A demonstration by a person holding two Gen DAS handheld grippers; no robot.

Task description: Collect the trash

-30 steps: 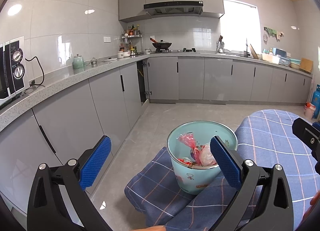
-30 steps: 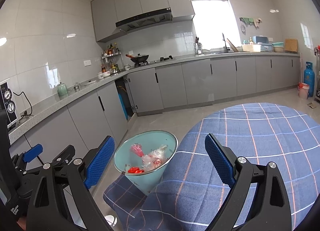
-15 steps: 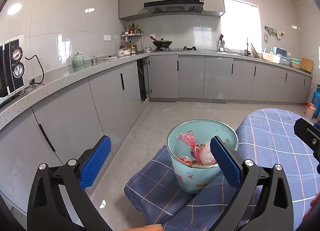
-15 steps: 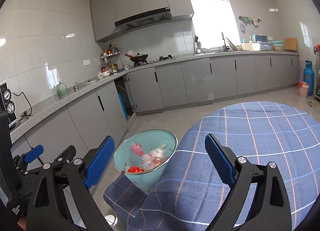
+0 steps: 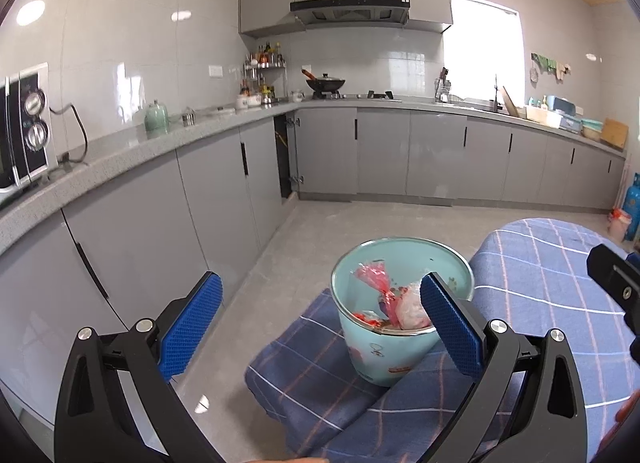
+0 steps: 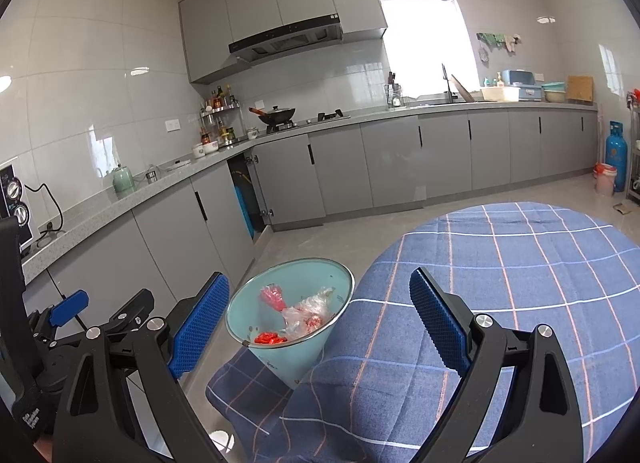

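- The teal bin (image 5: 400,327) sits at the edge of the round tabletop (image 6: 520,283), on a hanging fold of the blue checked cloth (image 6: 360,395); in the right wrist view it looks tilted, though the fisheye lens may add to that
- Inside the bin lie crumpled clear wrappers (image 6: 308,309) with red bits (image 6: 269,338), and a pink-red wrapper (image 5: 372,275) stands up near the back wall
- The left claw (image 5: 320,327) is spread wide and holds nothing; its right-hand blue pad overlaps the bin's rim in the picture, but whether it touches I cannot tell
- The right claw (image 6: 320,323) is likewise spread and empty, hanging above the cloth just beside the bin
- No loose trash shows on the part of the cloth that is visible, so collecting looks close to done, or done; the near edge of the tabletop is hidden behind the claws
- Around it is a kitchen: grey cabinets (image 5: 384,155) along two walls, a speckled counter (image 5: 120,155), a wok (image 5: 325,83) on the hob under a range hood (image 5: 350,11), a bright window (image 6: 424,47), a microwave (image 5: 24,131) at far left, a blue gas cylinder (image 6: 615,151) in the corner, and a pale tiled floor
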